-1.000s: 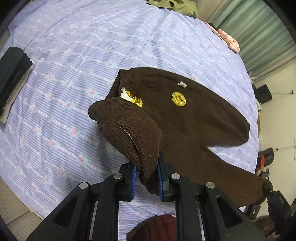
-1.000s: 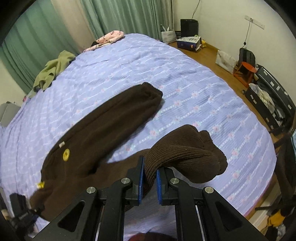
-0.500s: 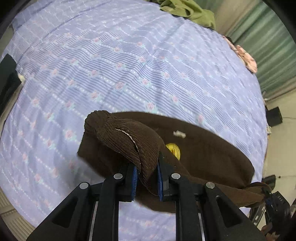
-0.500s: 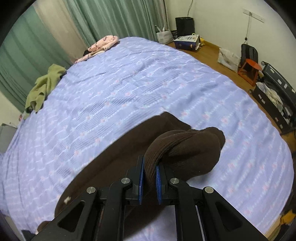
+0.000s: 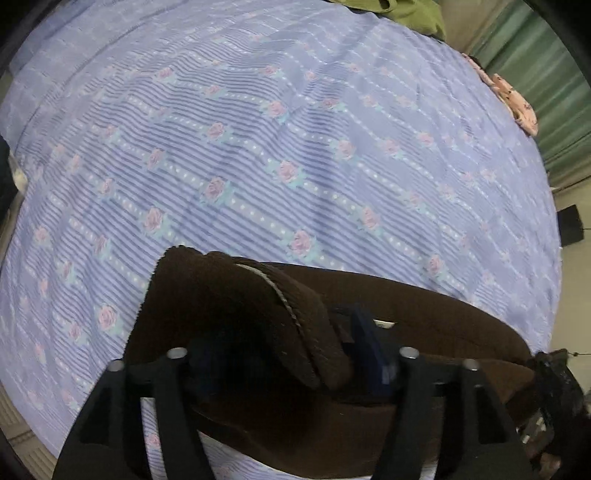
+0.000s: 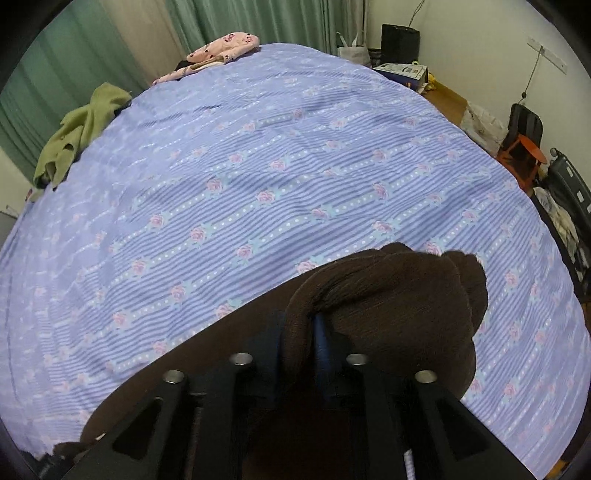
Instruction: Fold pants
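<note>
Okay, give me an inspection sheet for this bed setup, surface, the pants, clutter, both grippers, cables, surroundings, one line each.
Surface: bed with lilac striped rose-print sheet, a few soft wrinkles.
Job's things: brown pants lying at the near edge; waistband fold and cuff bunch lie on the pants.
Clutter: green garment and pink patterned garment at the far edge.
Grippers: left gripper jaws opening, waistband between them; right gripper jaws opening, cuff fabric between them.
Cables: thin wire hanging down the wall.
Surroundings: green curtains, black bin, orange stool, wooden floor.
</note>
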The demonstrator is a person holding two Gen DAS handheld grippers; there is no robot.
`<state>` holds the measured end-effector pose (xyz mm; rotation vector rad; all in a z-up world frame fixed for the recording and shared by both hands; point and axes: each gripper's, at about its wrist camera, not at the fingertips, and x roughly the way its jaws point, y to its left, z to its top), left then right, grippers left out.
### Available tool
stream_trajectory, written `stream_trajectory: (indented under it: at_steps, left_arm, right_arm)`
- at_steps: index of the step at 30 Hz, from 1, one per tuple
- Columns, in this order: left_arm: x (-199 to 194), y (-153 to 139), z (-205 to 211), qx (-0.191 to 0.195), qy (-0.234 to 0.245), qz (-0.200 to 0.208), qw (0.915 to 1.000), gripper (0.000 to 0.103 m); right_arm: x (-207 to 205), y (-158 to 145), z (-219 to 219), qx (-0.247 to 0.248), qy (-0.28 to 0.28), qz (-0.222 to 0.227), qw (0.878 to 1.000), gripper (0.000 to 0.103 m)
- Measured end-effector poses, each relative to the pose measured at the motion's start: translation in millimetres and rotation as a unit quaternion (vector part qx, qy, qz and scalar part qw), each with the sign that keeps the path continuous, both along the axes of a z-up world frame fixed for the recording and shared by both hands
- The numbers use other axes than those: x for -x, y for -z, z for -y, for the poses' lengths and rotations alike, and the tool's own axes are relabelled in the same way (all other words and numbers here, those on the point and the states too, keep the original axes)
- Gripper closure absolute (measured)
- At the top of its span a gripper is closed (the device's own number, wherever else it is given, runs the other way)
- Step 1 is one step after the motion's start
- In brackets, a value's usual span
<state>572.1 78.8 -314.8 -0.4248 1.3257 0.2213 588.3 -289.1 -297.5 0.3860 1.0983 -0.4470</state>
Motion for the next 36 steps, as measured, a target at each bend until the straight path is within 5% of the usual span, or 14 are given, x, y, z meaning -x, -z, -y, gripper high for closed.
stream_trajectory:
  at_steps: [2,7,10,13,15,17,20,23,31,34,35,36]
  left_arm:
    - [5,-12,-1,0.011,-0.005,0.010,0.9999,0.018]
    - [28,-63,1,0.042,0.013,0.058,0.9974,0.005]
    - [32,-91,14,0.028,0.095,0.093,0.9908,0.002]
    - [18,-98,48,0.022,0.261,0.111,0.9586,0.002]
    - [10,-88,84,-0.009,0.389,0.109,0.9147,0.003]
    - [5,-74,107,-0.015,0.460,0.095,0.8827,0.009]
    - [-7,-47,133,-0.025,0.512,0.064,0.8560,0.012]
    - [-21,-18,149,-0.026,0.527,0.036,0.8486,0.017]
    - [-38,34,156,0.029,0.524,-0.035,0.8506,0.029]
    - [-38,42,155,0.047,0.523,-0.048,0.8499,0.050]
    - [-38,45,153,0.053,0.520,-0.051,0.8512,0.064]
    - [-38,47,154,0.054,0.517,-0.051,0.8530,0.073]
  right_arm:
    - [2,-8,-2,0.005,-0.008,0.009,1.000,0.042]
    - [32,-55,-10,-0.006,-0.033,0.064,0.997,0.037]
    - [65,-87,-10,0.016,-0.049,0.099,0.994,0.031]
    - [94,-100,-2,0.051,-0.055,0.114,0.991,0.026]
    - [108,-97,4,0.083,-0.070,0.104,0.989,0.026]
    - [113,-86,15,0.083,-0.078,0.087,0.990,0.026]
    - [118,-69,37,0.061,-0.064,0.079,0.993,0.026]
    - [114,-53,53,0.059,-0.047,0.070,0.995,0.026]
    - [77,-1,79,0.019,-0.028,0.049,0.998,0.028]
    - [68,5,79,0.031,-0.038,0.050,0.998,0.028]
    - [65,7,79,0.037,-0.042,0.050,0.997,0.031]
    - [62,9,79,0.042,-0.048,0.047,0.997,0.045]
